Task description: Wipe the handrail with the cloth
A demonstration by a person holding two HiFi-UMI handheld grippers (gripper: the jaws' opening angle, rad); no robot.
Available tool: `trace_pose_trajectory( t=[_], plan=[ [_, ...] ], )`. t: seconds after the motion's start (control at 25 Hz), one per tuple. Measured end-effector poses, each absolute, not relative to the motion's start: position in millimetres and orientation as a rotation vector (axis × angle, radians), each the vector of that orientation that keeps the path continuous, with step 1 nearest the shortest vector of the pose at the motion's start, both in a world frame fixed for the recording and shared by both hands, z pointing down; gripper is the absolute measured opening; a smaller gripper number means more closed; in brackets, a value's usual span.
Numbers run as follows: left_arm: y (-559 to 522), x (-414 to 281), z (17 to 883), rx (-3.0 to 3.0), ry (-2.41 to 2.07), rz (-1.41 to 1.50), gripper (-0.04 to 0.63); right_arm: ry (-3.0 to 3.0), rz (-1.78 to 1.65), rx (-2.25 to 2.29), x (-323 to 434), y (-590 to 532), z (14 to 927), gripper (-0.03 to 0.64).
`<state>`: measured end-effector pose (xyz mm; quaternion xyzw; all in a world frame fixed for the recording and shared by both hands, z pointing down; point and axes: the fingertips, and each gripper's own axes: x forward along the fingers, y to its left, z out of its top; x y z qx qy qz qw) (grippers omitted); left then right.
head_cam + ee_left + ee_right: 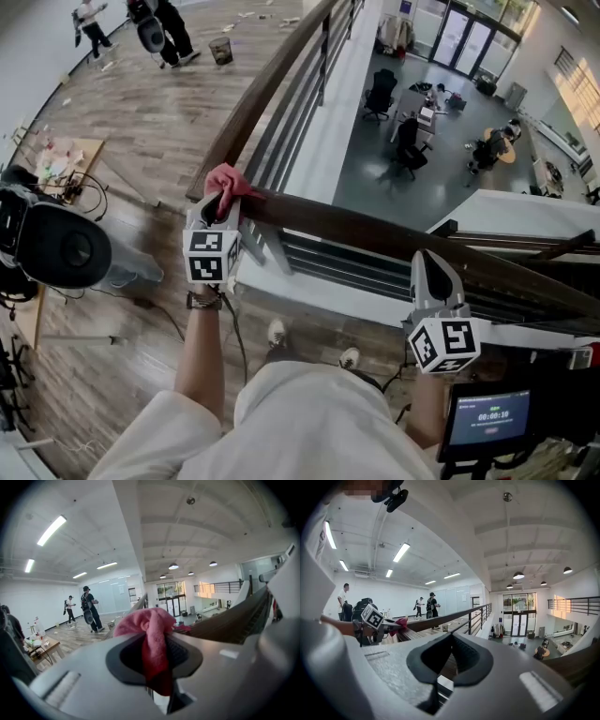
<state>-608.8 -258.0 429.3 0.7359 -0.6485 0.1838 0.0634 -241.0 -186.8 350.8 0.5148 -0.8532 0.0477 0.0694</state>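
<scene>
**Pink cloth on the rail corner**

The left tool (223, 202) is clamped tight on a pink cloth (228, 177). The cloth sits on top of the brown handrail (375, 234), just left of the middle of the head view, where the rail turns a corner. In the left gripper view the cloth hangs down between the jaws and puffs out above them. The right tool (427, 262) is at the lower right of the head view. Its tip is over the rail, well apart from the cloth. Its jaws are pressed together with nothing in them. A person (173, 36) in dark clothes stands on the wood floor (150, 122) at the upper left. A small screen (489, 417) glows at the lower right.
</scene>
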Motion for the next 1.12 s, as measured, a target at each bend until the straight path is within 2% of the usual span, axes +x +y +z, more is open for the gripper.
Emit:
trace_pose_trajectory(
  t=[0.36,0.6,0.88,1.12],
  plan=[
    [-249.0,-560.6,433.1,2.240,-1.907,0.557,0.098,-2.602,0.158,1.557,-220.4,-184.4,348.8,0.003],
    [-242.9,-492.9,423.3,2.283,-1.867,0.557,0.098,-2.622,0.163,1.552,-181.0,-183.5,338.9,0.003],
    [-239.4,-460.1,432.0,2.320,-1.811,0.559,0.098,-2.638,0.159,1.523,-176.9,-181.5,344.6,0.003],
    [-234.3,-396.5,428.1,2.346,-1.776,0.574,0.097,-2.654,0.161,1.458,-140.9,-173.1,341.6,0.003]
  ],
)
